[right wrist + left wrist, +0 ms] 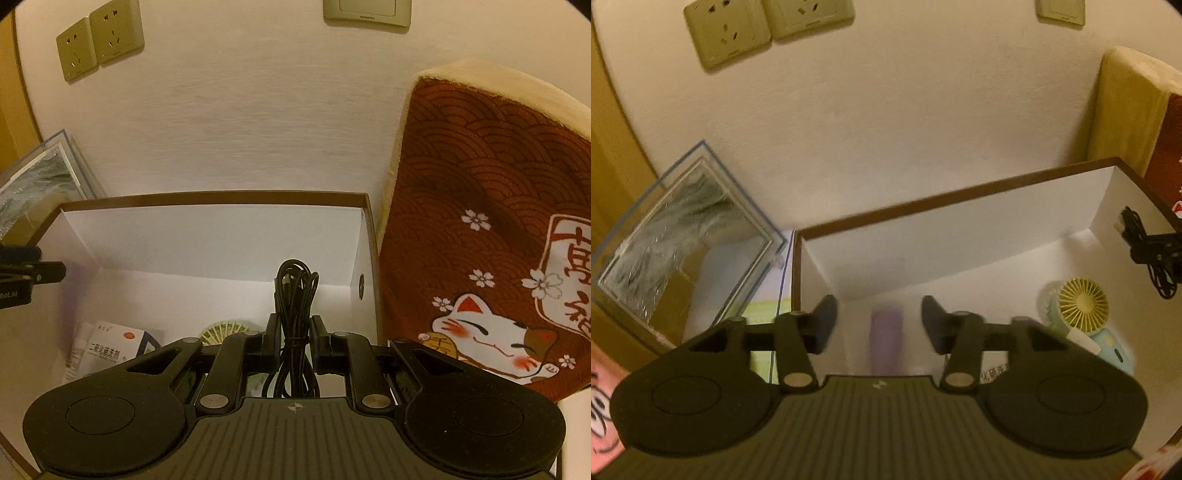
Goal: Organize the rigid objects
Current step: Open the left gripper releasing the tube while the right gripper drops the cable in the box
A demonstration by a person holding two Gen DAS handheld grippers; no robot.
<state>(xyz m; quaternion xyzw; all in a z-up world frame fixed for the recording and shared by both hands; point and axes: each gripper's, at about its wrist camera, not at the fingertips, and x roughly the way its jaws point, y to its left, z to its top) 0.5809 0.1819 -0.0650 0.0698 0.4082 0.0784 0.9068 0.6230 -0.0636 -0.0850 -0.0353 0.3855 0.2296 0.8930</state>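
Note:
A white box with a brown rim (960,199) (214,197) stands against the wall. My left gripper (881,323) hangs over its left end, open. A blurred purple cylinder (885,341) shows below the gap, and neither pad touches it. My right gripper (295,341) is over the box's right part, shut on a bundled black cable (295,295) that stands up between the pads. The cable (1145,247) also shows at the right edge of the left wrist view. A yellow-and-blue hand fan (1082,304) (225,330) and a white medicine carton (107,350) lie in the box.
A clear acrylic picture frame (683,243) (40,177) leans against the wall left of the box. A brown cushion with a lucky-cat print (498,240) (1126,110) presses against the box's right side. Wall sockets (727,33) (99,44) sit above.

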